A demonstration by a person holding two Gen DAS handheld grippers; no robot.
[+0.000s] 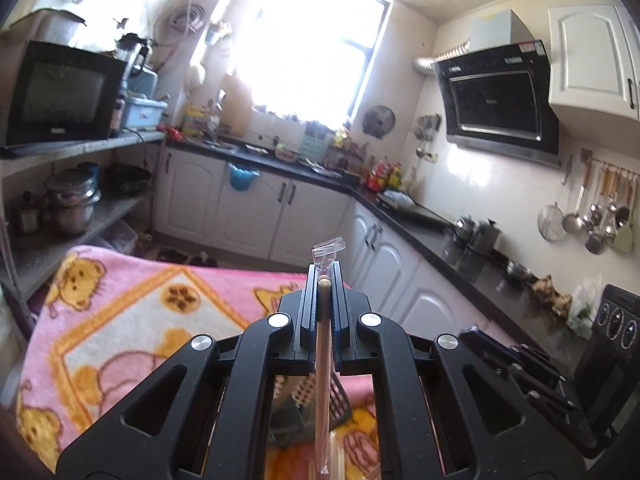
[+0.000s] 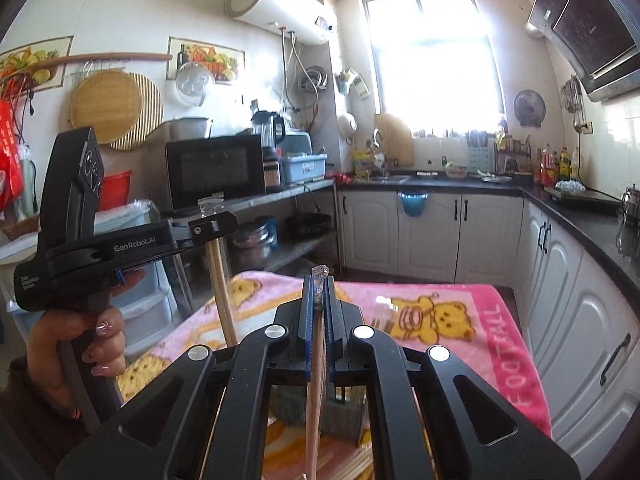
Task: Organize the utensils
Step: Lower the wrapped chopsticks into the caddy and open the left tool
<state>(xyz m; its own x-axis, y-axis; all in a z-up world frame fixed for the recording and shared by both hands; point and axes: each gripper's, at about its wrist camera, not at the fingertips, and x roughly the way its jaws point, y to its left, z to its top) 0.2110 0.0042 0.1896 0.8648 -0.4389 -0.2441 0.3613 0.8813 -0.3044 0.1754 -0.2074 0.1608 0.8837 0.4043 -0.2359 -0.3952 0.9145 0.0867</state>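
Only the right view shows the hand (image 2: 76, 344); both tongs (image 1: 324, 280) (image 2: 319, 286) clamp wrapped chopsticks (image 1: 323, 380)

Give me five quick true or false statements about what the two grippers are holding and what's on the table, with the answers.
1. The left gripper is shut on wrapped chopsticks. True.
2. The right gripper is wide open and holds nothing. False: its fingers are closed on another wrapped pair of chopsticks.
3. The table is covered by a pink blanket with yellow bears. True.
4. The blanket is plain blue. False: it is pink with orange and yellow patterns.
5. In the right wrist view, a hand grips the left gripper's handle. True.
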